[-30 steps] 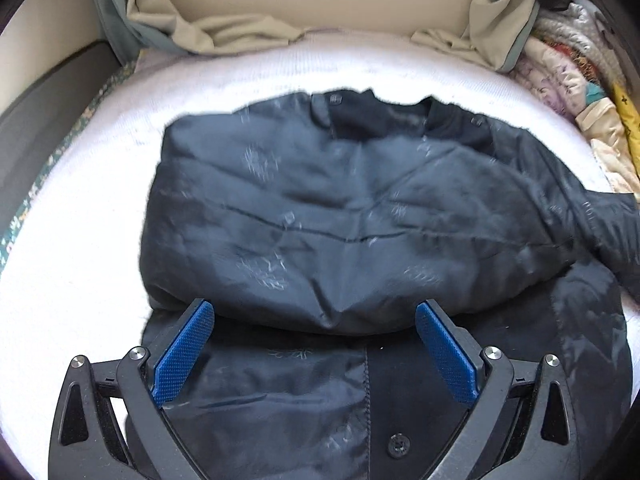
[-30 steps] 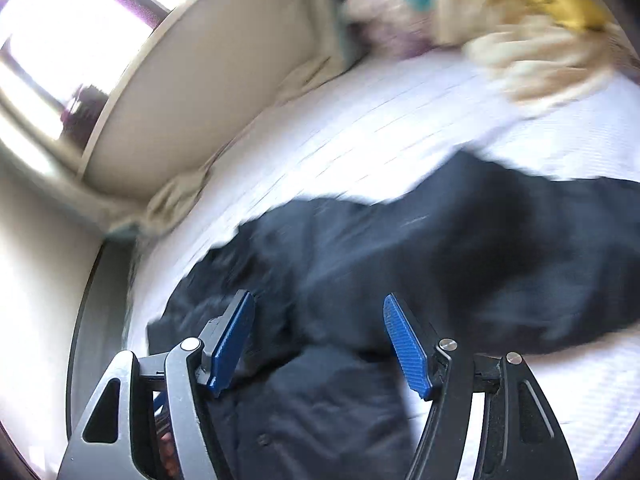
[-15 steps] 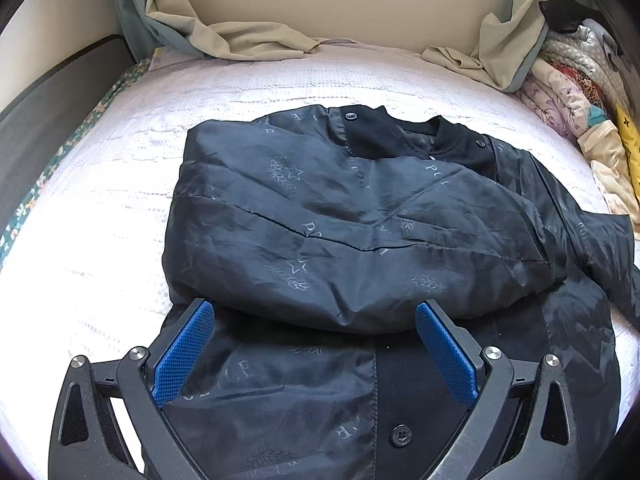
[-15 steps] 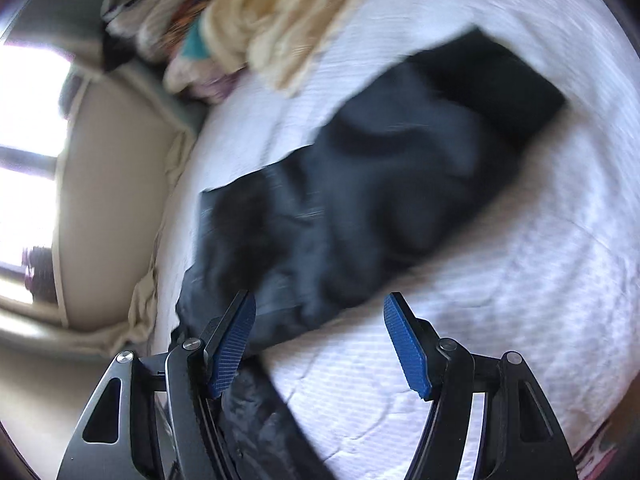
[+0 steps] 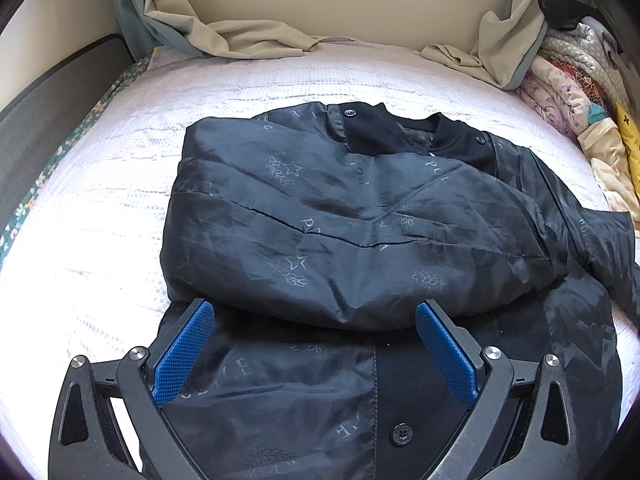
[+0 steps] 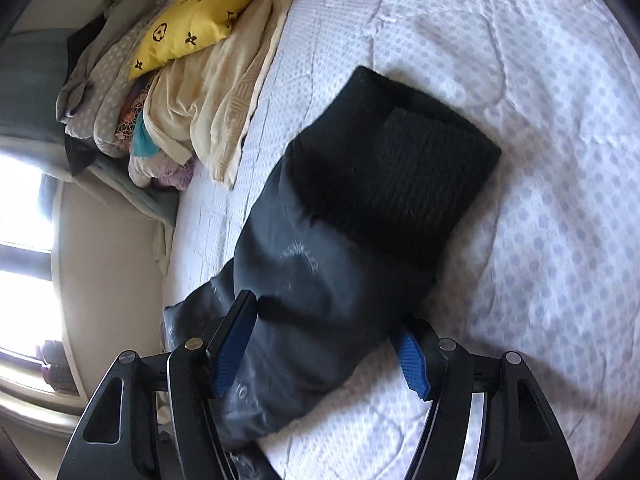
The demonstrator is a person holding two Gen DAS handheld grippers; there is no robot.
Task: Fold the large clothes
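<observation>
A dark printed jacket [image 5: 360, 220] lies on the white bed cover [image 5: 100, 220], its left part folded across the body. My left gripper [image 5: 316, 320] hovers open over the lower front of the jacket, near the button placket, with nothing pinched. In the right wrist view the jacket's sleeve [image 6: 340, 272] stretches away to its black knit cuff [image 6: 400, 160]. My right gripper [image 6: 326, 316] straddles this sleeve and its jaws are closing, with the sleeve fabric bulging between the blue pads [image 6: 232, 344]. The right pad's tip is partly hidden by the cloth.
A pile of folded clothes [image 6: 180, 92] with a yellow cushion [image 6: 192, 28] sits along the bed's side; the same pile of clothes [image 5: 580, 112] is at the right in the left wrist view. Beige fabric [image 5: 240, 36] drapes at the headboard. A bright window [image 6: 24, 200] is beyond.
My right gripper has rolled and dropped onto the sleeve, and its jaws have narrowed around it. The left gripper and the jacket body have hardly moved.
</observation>
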